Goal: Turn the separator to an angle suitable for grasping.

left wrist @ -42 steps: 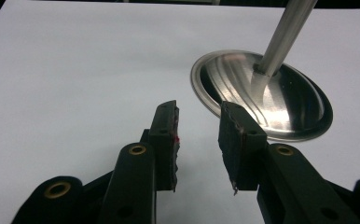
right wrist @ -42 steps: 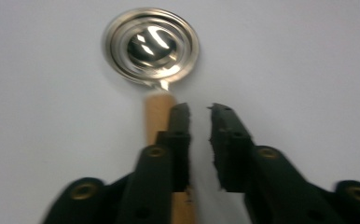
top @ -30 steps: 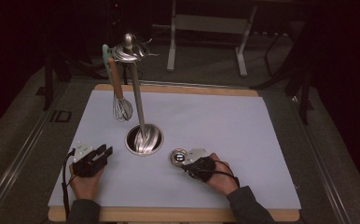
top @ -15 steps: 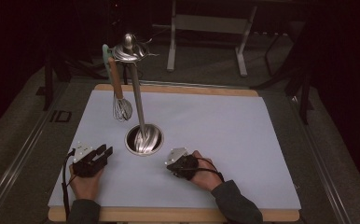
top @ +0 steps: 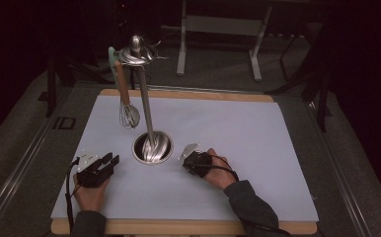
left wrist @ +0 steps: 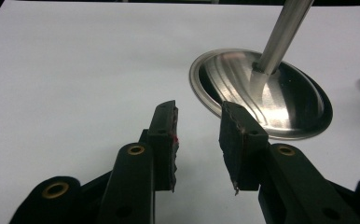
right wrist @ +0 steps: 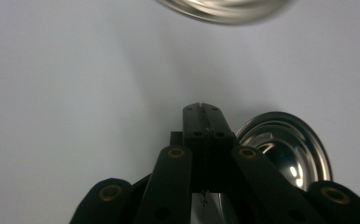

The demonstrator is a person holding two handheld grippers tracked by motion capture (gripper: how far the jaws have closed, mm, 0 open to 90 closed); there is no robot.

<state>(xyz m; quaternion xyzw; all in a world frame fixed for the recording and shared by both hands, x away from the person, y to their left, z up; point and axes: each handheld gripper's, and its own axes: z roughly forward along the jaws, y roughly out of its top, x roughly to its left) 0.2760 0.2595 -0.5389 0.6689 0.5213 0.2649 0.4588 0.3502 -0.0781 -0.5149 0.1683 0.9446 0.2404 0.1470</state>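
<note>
A steel stand rises from a round base (top: 151, 148) on the white mat, its pole (top: 144, 98) ending in a hook crown. From the crown hangs a wire whisk (top: 128, 116) with a wooden handle. My left gripper (top: 109, 160) rests left of the base, open and empty; in the left gripper view (left wrist: 199, 109) the base (left wrist: 280, 102) lies just beyond its right jaw. My right gripper (top: 189, 157) sits close to the right of the base, jaws shut (right wrist: 201, 108). Below those jaws lies a round shiny steel bowl shape (right wrist: 285, 149); whether it is held I cannot tell.
The white mat (top: 257, 138) covers a wooden board on a dark table. Behind the table stand a metal frame's legs (top: 218, 44). Open mat lies to the right and at the back. A blurred edge of the stand's base (right wrist: 225, 9) shows in the right gripper view.
My right hand has slid left across the mat, closer to the stand's base. The left hand and the whisk have stayed put.
</note>
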